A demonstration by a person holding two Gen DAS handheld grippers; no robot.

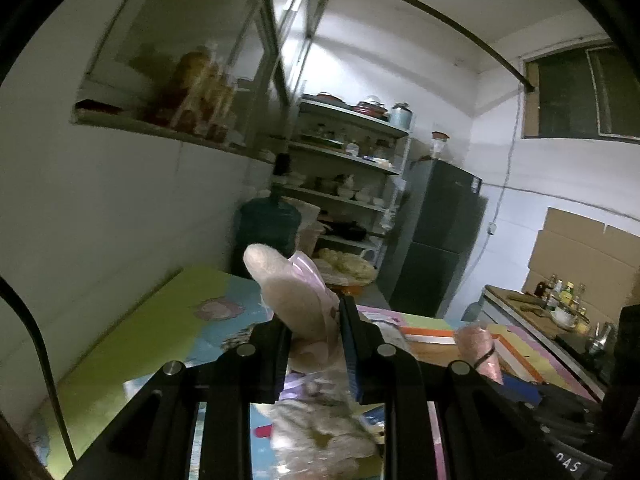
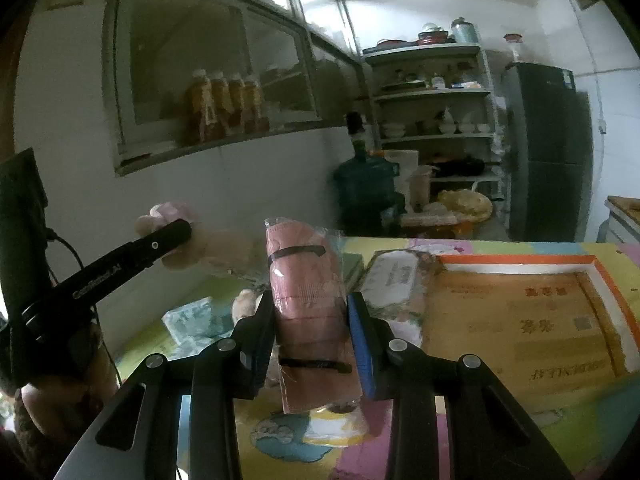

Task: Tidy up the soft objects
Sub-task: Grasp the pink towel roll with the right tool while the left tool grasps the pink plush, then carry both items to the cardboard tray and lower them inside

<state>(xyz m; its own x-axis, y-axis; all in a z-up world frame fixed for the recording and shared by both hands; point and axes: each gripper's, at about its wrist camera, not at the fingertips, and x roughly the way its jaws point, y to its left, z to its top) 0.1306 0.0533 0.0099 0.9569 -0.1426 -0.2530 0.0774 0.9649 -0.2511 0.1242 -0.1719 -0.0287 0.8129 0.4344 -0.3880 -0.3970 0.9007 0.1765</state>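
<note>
So, left wrist view: left gripper (image 1: 316, 332) was clamped on a pale pink plush toy (image 1: 288, 292), fingers (image 1: 272, 344) pressing it from both sides, one fuzzy limb sticking up past the tips. The toy hung above the colourful table mat (image 1: 160, 312), not resting on it. A pink wrapped roll (image 1: 480, 352) showed right of the toy, above the same mat. Water jug (image 1: 270, 222) and shelf rack (image 1: 344, 176) stood beyond the mat's far edge.

Right wrist view: right gripper (image 2: 312, 320) was closed tight on the pink wrapped roll (image 2: 308, 304), in clear plastic with two black bands, held upright above the mat (image 2: 280, 440). An orange-rimmed box (image 2: 520, 320) lay on the mat to the right of the roll. Left gripper (image 2: 176, 236) held the plush (image 2: 208, 248) left of the roll, also off the mat.
</note>
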